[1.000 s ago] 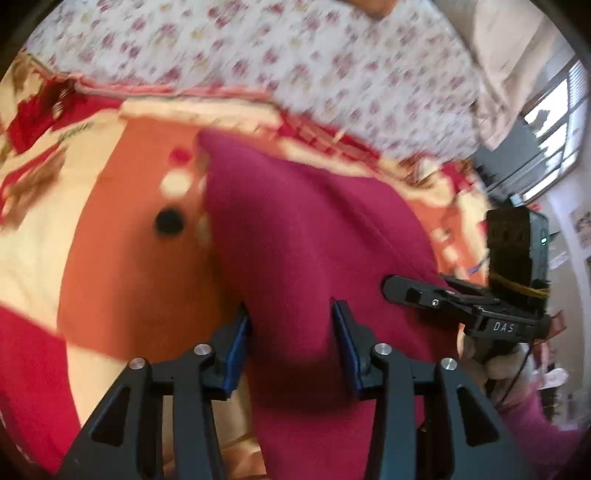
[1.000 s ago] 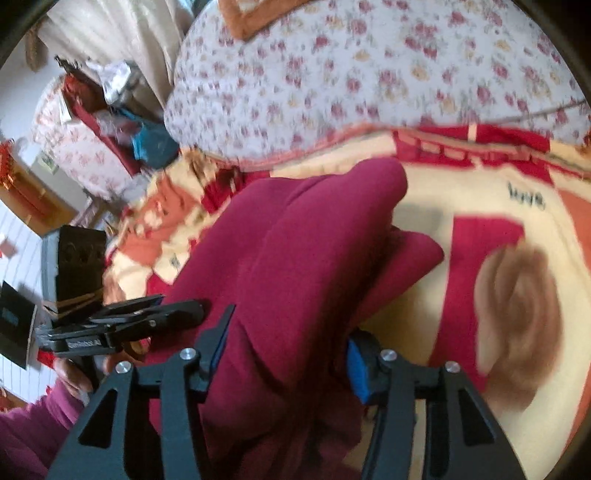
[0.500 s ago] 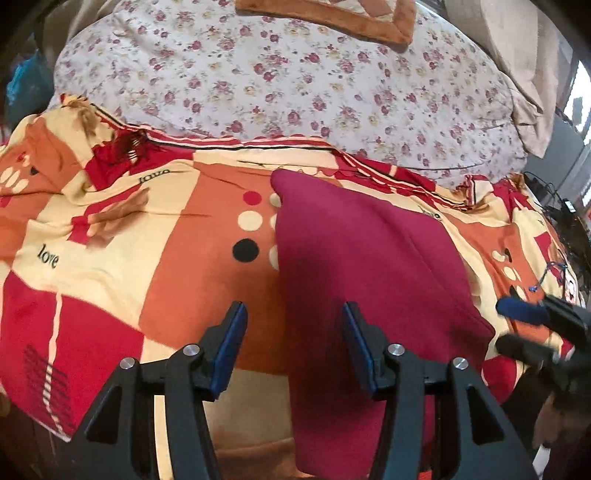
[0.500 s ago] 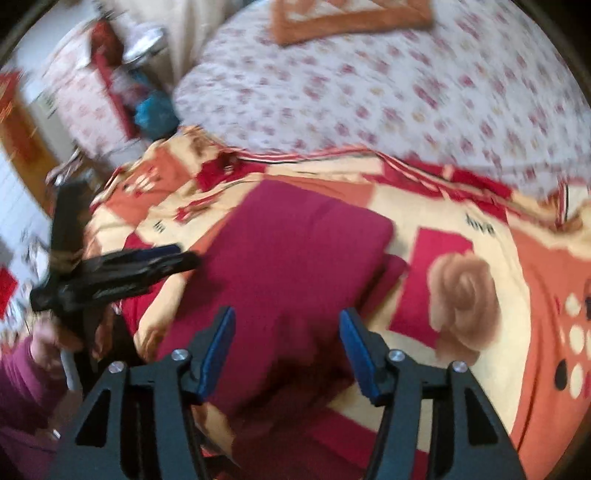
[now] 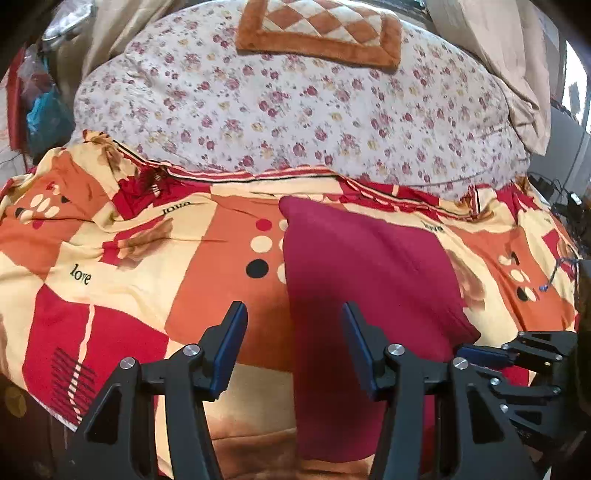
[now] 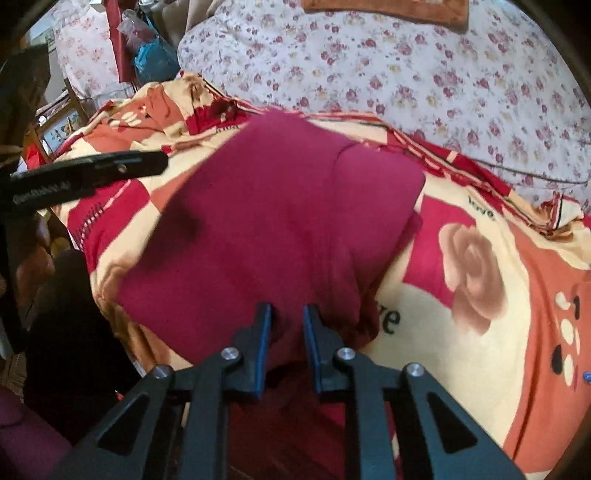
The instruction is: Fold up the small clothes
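From your left wrist, the left claw [image 5: 293,345] hangs above the bed with its jaws well apart and nothing pressed between the blue pads. The folded maroon garment [image 5: 369,280] lies flat on the patterned bedspread [image 5: 129,258], its left edge running down between the jaws, though the pads sit clear of the cloth. Beyond it, a floral duvet [image 5: 295,110] rises in a mound, with an orange checked cushion [image 5: 317,33] on top. At the lower right edge you can see the right claw [image 5: 480,356] edge-on, beside the garment's near right corner; from here its fingers look close together.

From your right wrist, the right claw [image 6: 287,345] stands over the near edge of the maroon garment [image 6: 280,221]. Its jaws have just been closing and now leave only a narrow gap, with maroon cloth seen in that gap; whether the pads actually pinch the fabric you cannot tell from this angle. The garment spreads away from the claw across the bedspread [image 6: 480,314], beside a printed rose. The left claw [image 6: 110,171] reaches in from the left, above the bedspread and beside the garment's far left side.
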Action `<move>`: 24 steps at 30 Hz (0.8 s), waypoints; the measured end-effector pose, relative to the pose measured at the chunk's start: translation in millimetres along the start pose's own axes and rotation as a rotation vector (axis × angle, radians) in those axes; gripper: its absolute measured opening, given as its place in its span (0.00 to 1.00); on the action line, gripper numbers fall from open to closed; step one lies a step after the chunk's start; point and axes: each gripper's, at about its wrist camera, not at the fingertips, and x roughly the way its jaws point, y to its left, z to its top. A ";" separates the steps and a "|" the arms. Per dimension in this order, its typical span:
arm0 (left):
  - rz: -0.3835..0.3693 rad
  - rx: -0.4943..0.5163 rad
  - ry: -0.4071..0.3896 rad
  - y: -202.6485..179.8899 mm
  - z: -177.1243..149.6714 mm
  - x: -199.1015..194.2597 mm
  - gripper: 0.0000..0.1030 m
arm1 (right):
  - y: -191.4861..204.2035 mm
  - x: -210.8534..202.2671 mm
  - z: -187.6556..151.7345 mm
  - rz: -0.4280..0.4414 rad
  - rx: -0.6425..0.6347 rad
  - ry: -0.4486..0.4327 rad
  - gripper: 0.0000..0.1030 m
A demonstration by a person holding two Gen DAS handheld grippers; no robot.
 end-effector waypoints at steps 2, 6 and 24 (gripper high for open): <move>0.000 -0.010 -0.013 -1.3 0.0 -4.2 0.31 | 4.2 -11.5 2.8 -0.007 -0.007 -0.026 0.26; 0.030 -0.003 -0.043 -5.6 0.9 -13.7 0.31 | 12.6 -30.2 14.0 -0.057 -0.004 -0.105 0.51; 0.121 0.029 -0.126 -9.8 0.4 -37.2 0.31 | -6.3 -24.4 28.6 -0.083 0.249 -0.162 0.64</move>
